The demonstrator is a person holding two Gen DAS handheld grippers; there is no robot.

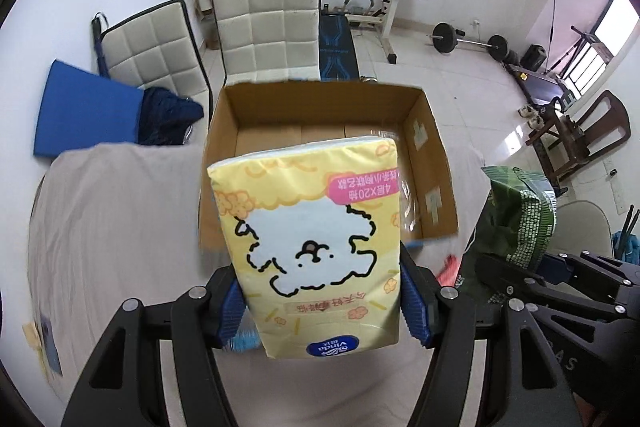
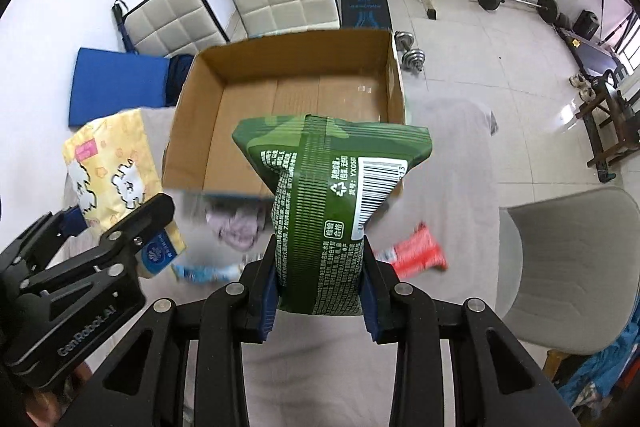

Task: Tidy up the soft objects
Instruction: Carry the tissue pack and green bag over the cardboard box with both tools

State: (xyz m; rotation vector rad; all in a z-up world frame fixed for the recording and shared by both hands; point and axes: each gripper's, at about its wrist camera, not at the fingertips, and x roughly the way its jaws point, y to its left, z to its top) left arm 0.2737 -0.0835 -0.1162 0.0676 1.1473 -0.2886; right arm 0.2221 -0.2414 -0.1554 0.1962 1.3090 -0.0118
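a: what did the left gripper (image 1: 322,301) have?
b: yellow tissue pack (image 1: 310,247) w/ a white dog on it. blue fingers (image 1: 414,301) pinched it from both sides near its lower end, pack held up in front of the cardboard box (image 1: 430,155).
a: and the right gripper (image 2: 320,293)?
b: fingers (image 2: 370,301) squeezed a green packet (image 2: 320,195), barcode side facing cam, also held above the table (image 2: 320,379), just before the box.
a: box contents?
b: open top, only bare cardboard floor visible.
a: anything left on the table?
b: yep, on the grey cloth: a red packet (image 2: 418,247), a pale pink cloth (image 2: 240,227) by the box's near wall, and a blue-white item (image 2: 204,272), too blurred to id.
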